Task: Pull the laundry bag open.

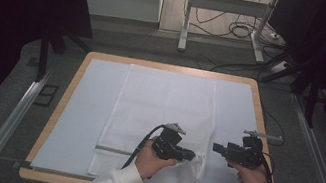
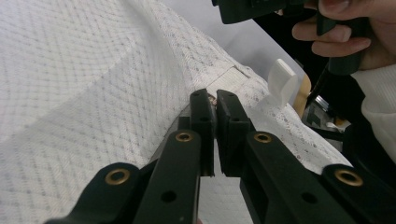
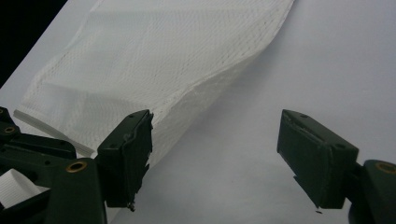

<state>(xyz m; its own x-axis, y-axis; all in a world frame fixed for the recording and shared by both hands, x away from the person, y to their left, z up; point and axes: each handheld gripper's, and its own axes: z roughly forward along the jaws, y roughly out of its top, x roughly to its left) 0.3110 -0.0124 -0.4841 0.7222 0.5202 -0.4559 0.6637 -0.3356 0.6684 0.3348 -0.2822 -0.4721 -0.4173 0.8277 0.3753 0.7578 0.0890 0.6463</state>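
The left claw [image 2: 215, 109] pinches the edge of a white mesh laundry bag [image 1: 163, 107], lifting it; beside it, the right claw [image 3: 215, 158] hangs spread, level.

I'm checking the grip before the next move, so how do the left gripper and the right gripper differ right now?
The left gripper is shut, pinching the edge of the white mesh bag; the right gripper stands wide open with nothing between its jaws. The left gripper sits over the bag; the right gripper is beside it, above the bare white sheet. Both are black, hand-held and near the table's front edge.
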